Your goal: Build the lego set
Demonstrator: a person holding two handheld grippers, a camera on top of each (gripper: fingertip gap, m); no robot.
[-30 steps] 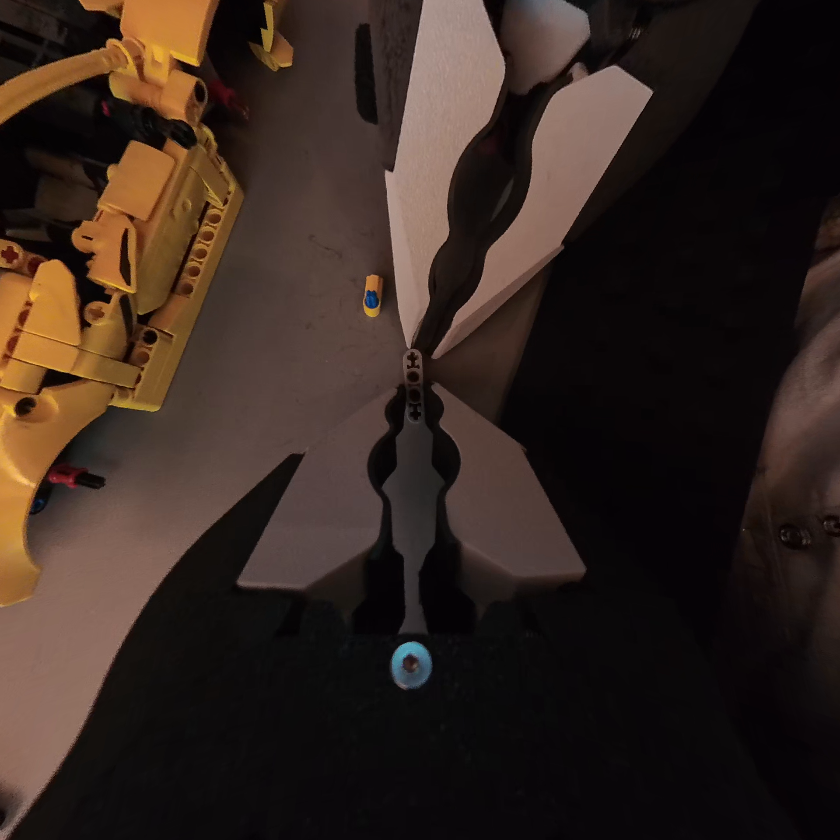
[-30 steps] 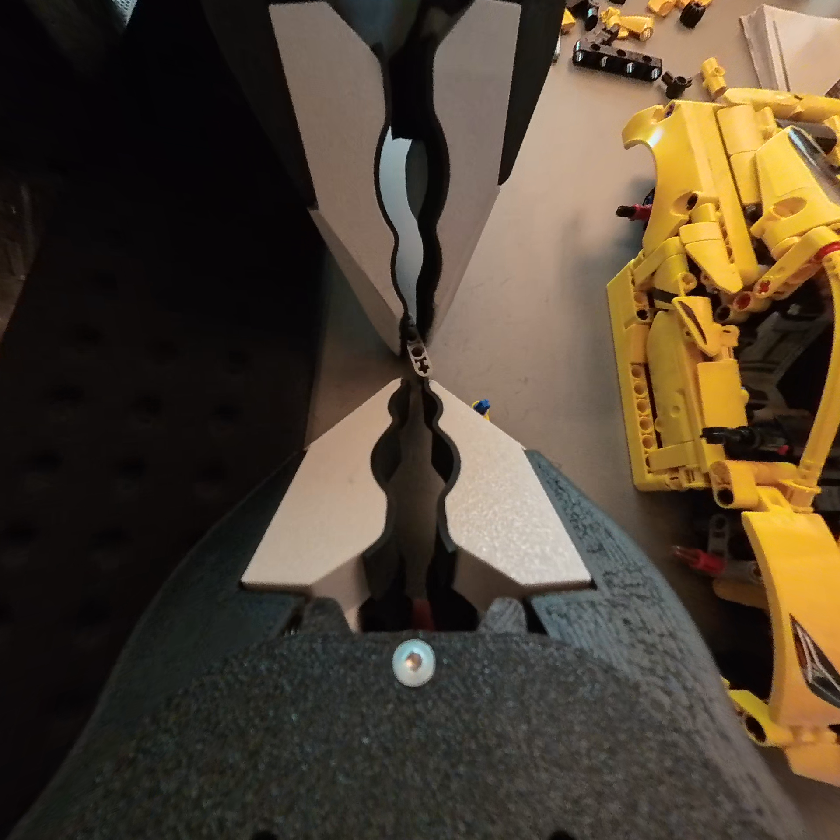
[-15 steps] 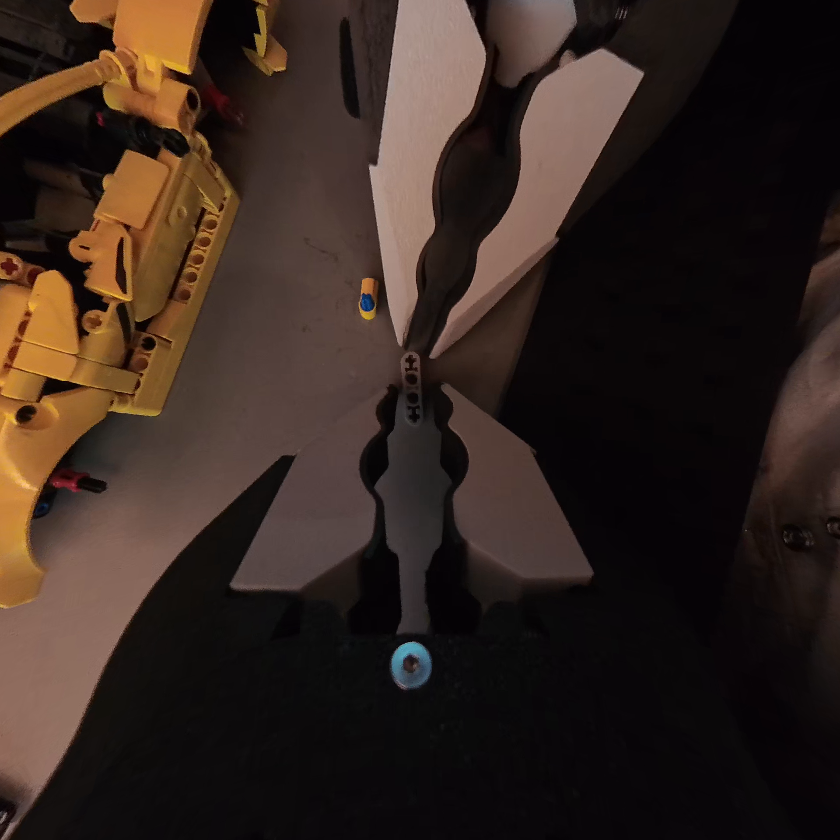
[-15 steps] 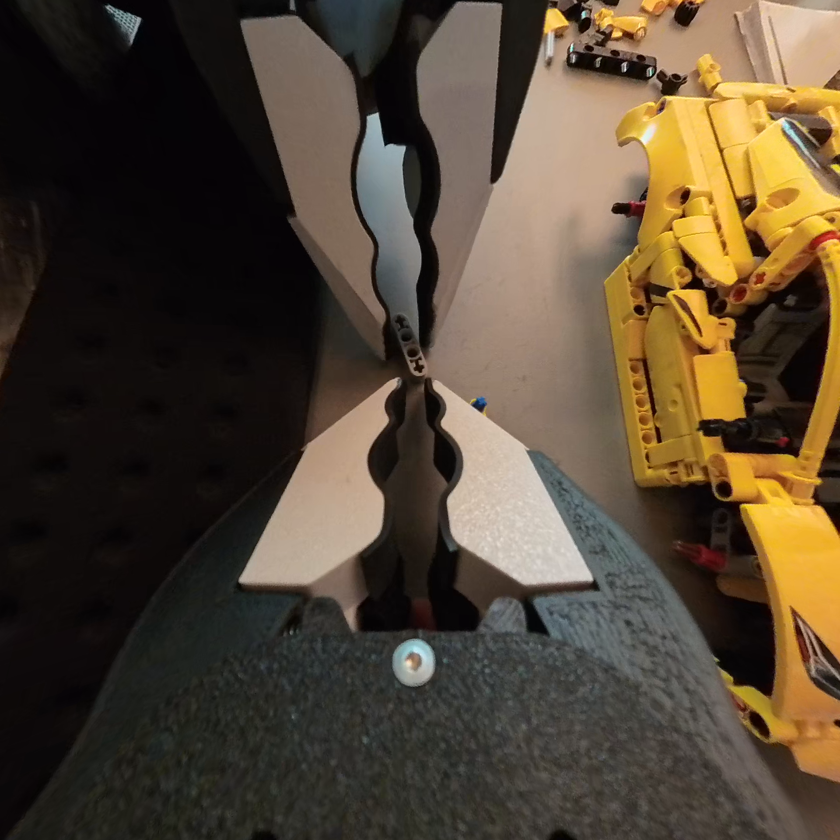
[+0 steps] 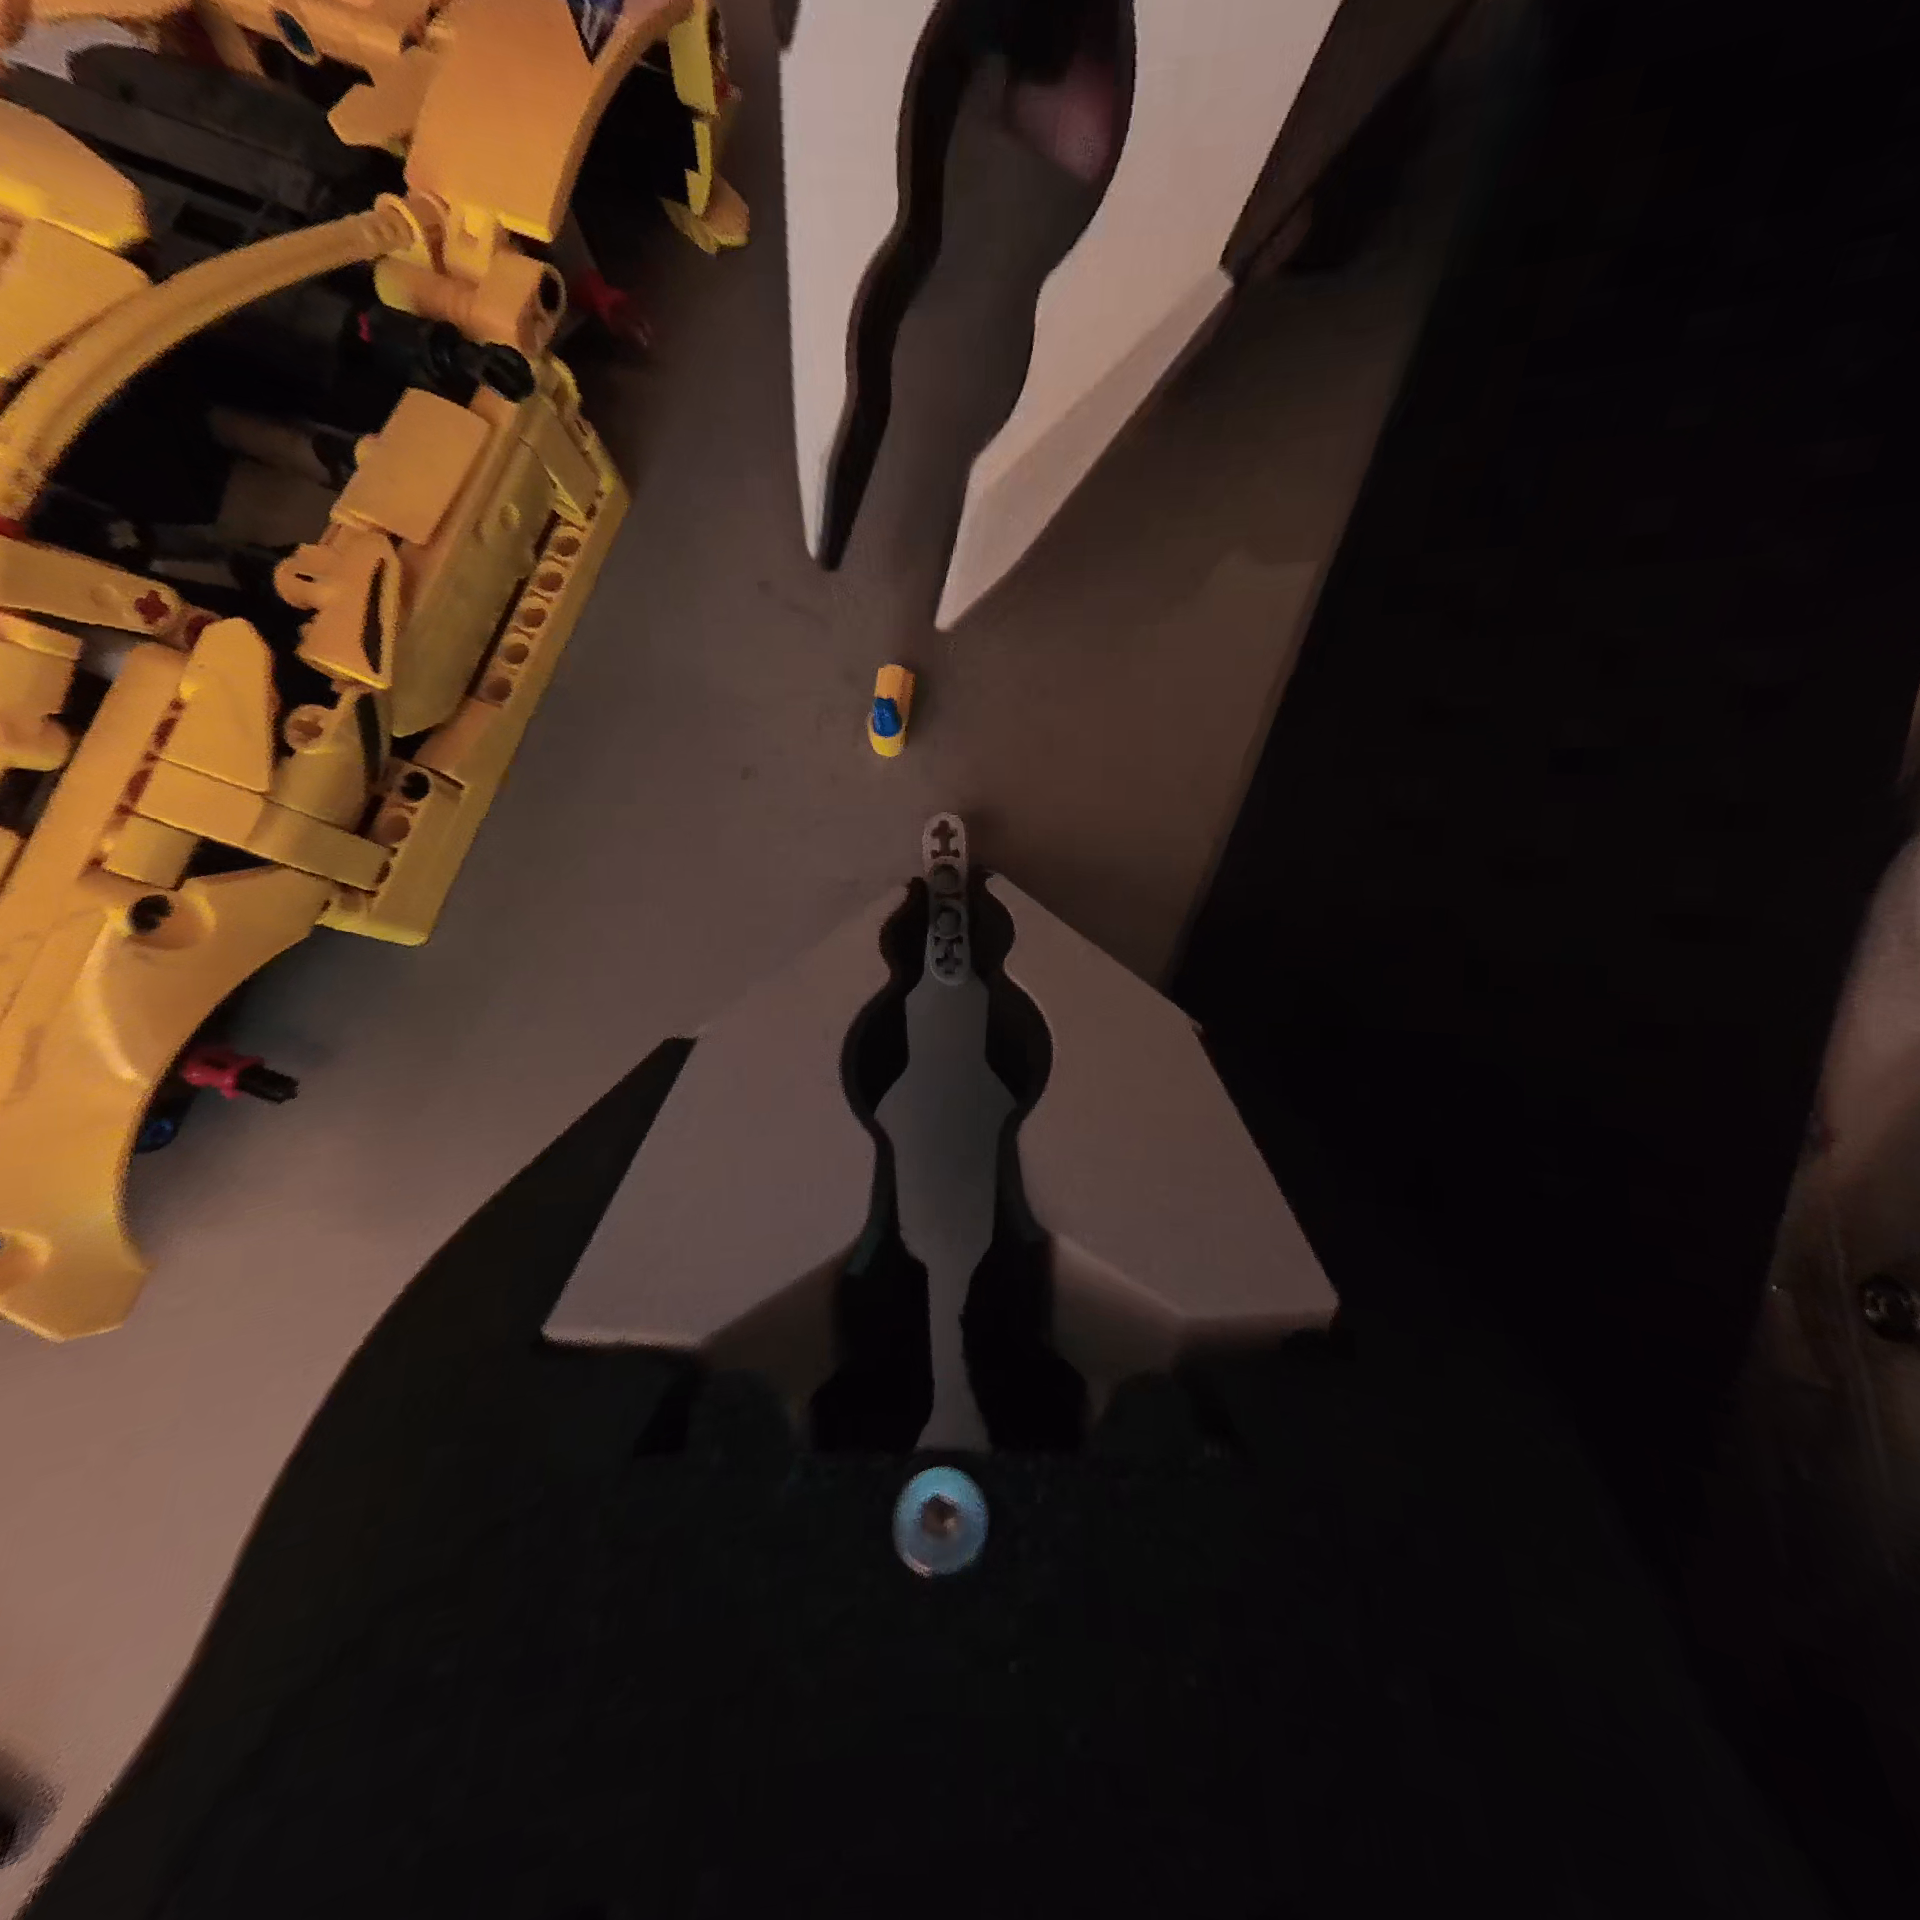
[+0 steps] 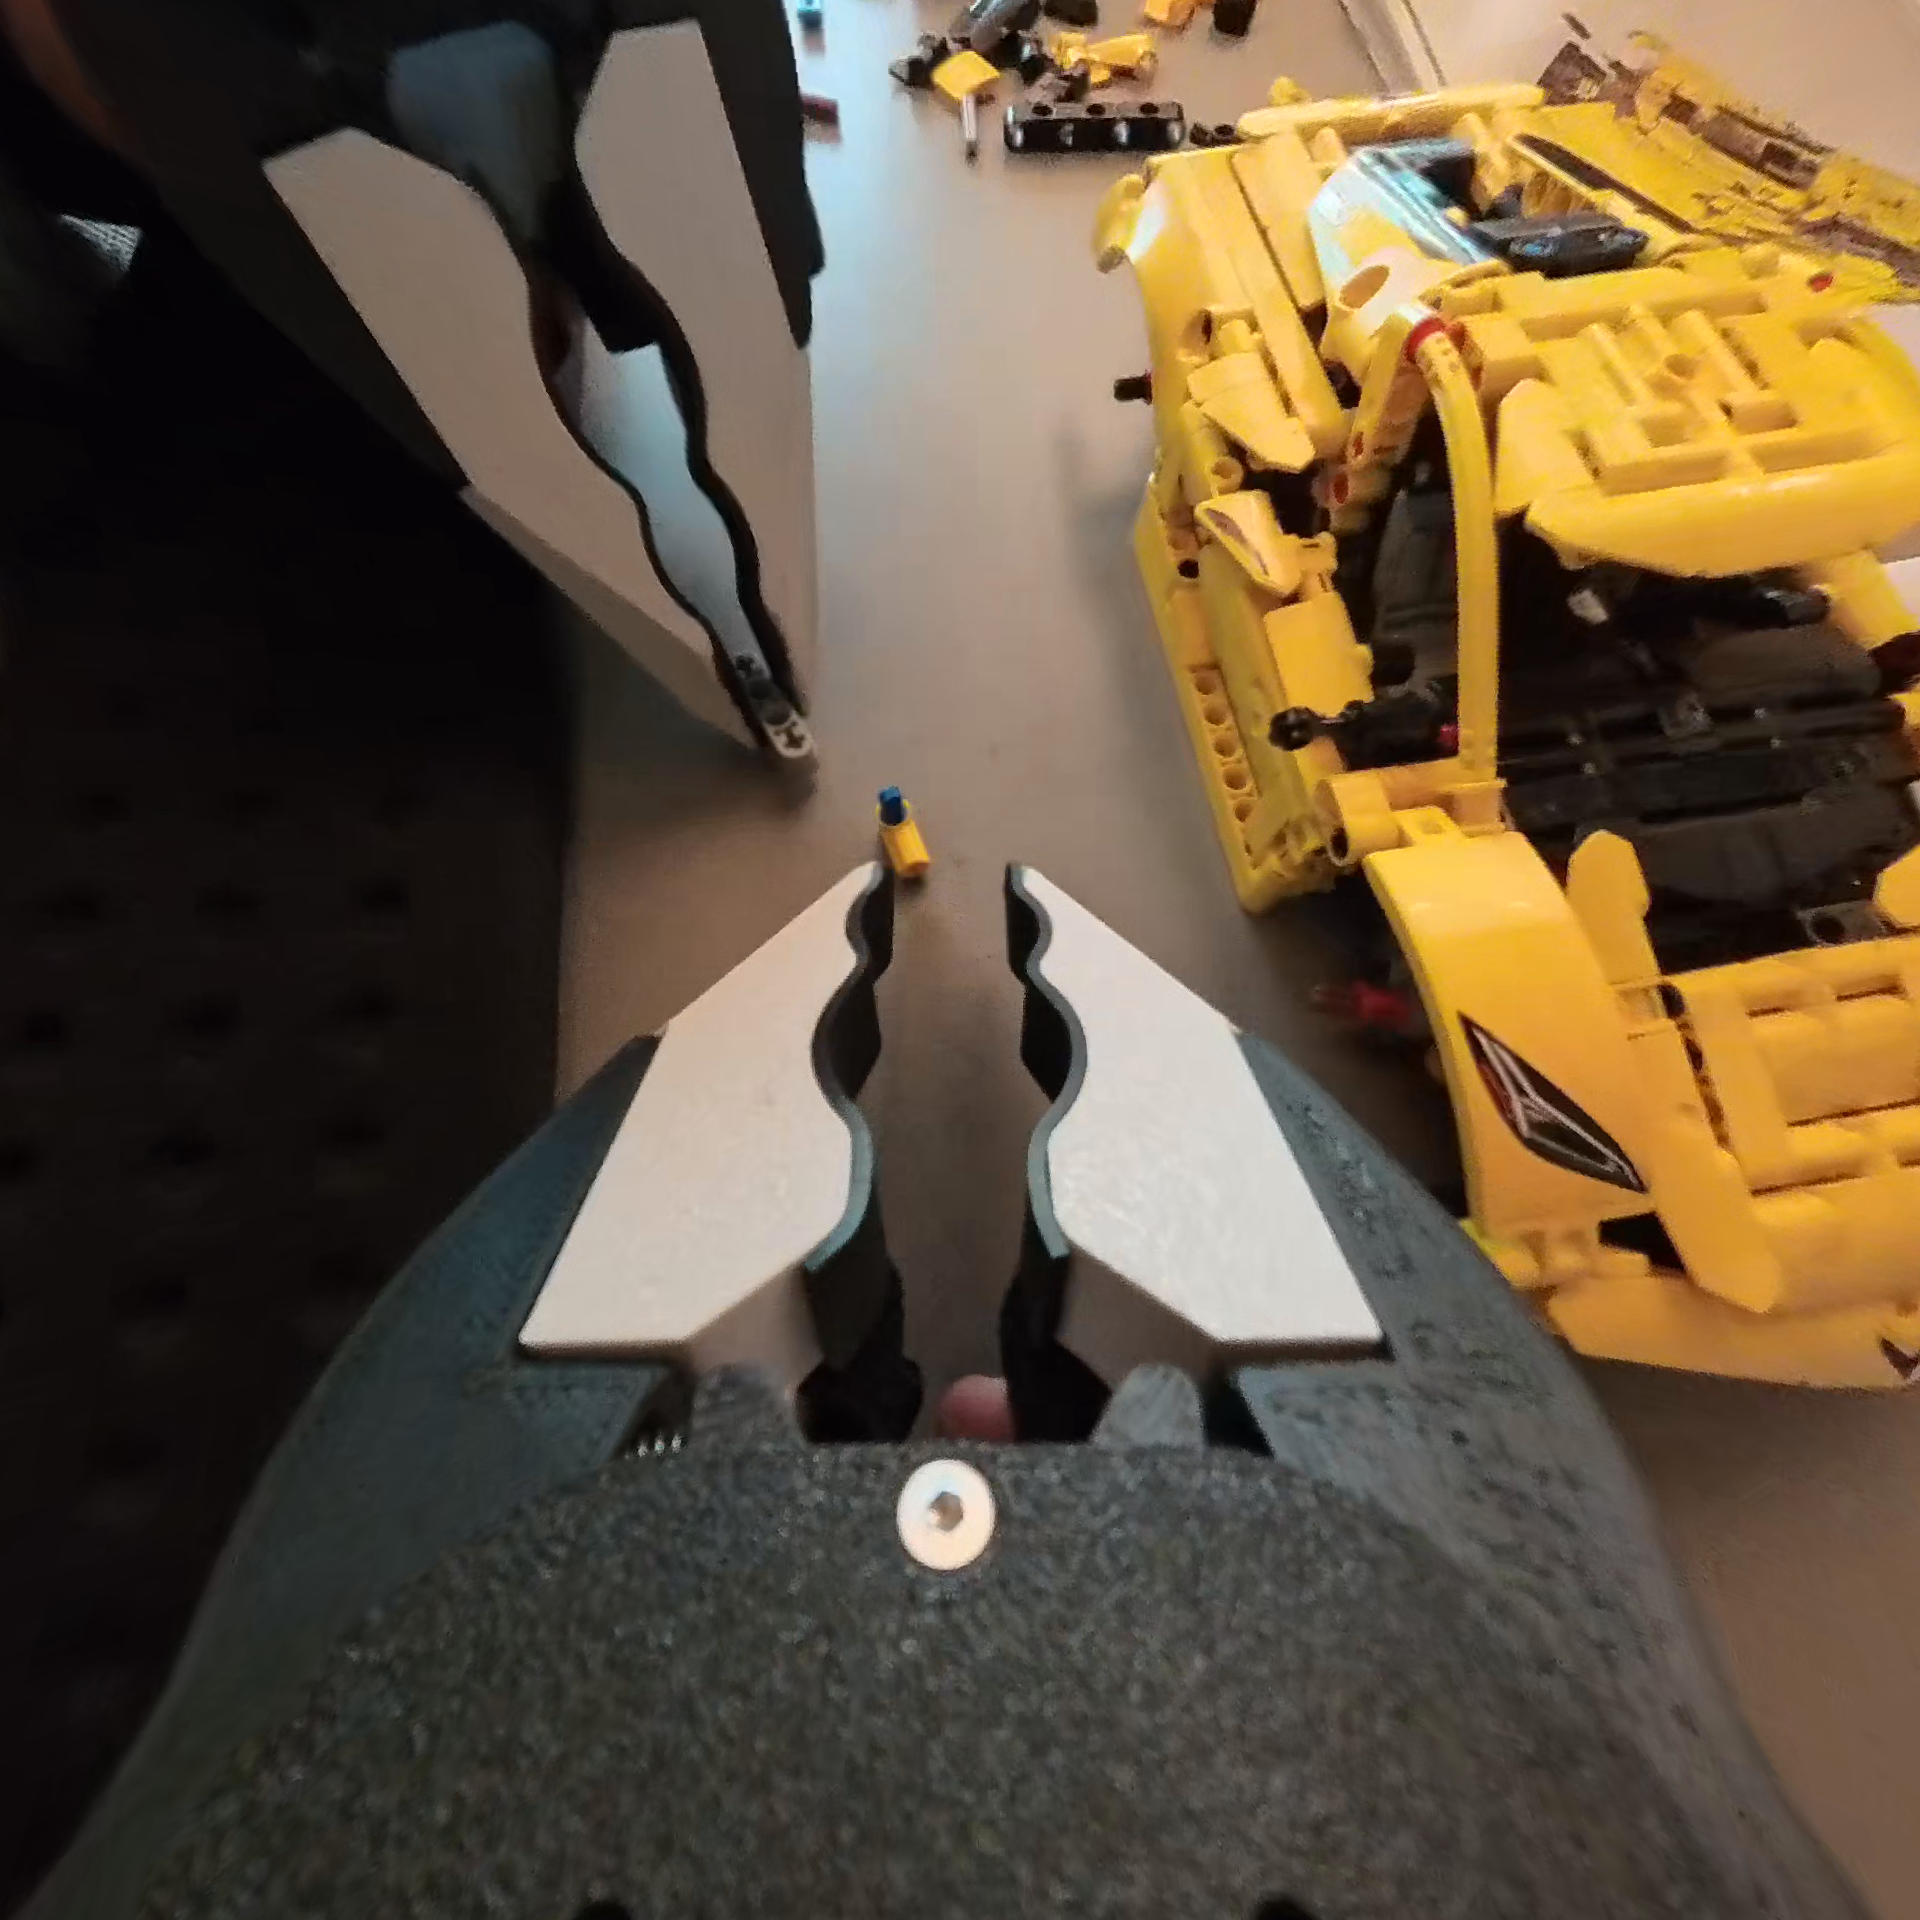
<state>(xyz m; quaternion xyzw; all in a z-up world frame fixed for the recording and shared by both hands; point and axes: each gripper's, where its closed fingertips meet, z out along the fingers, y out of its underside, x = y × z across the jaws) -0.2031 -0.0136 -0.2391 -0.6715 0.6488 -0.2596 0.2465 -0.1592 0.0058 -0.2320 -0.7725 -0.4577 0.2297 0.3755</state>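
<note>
Now that the right tool (image 6: pixel 943 883) is standing open, released, the left tool (image 5: pixel 948 883) alone is gripping the grey beam (image 5: pixel 945 899), ready for fitting.

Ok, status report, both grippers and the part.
Left gripper shut on grey liftarm. Right gripper open, empty. Small yellow-and-blue piece on table between them. Path clear.

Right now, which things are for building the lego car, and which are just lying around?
For the job:
- grey beam, held in the left tool
- yellow car
- small yellow-and-blue piece in front of the open right tool

Lying about:
- loose pieces at the far table edge
- black beam
</note>
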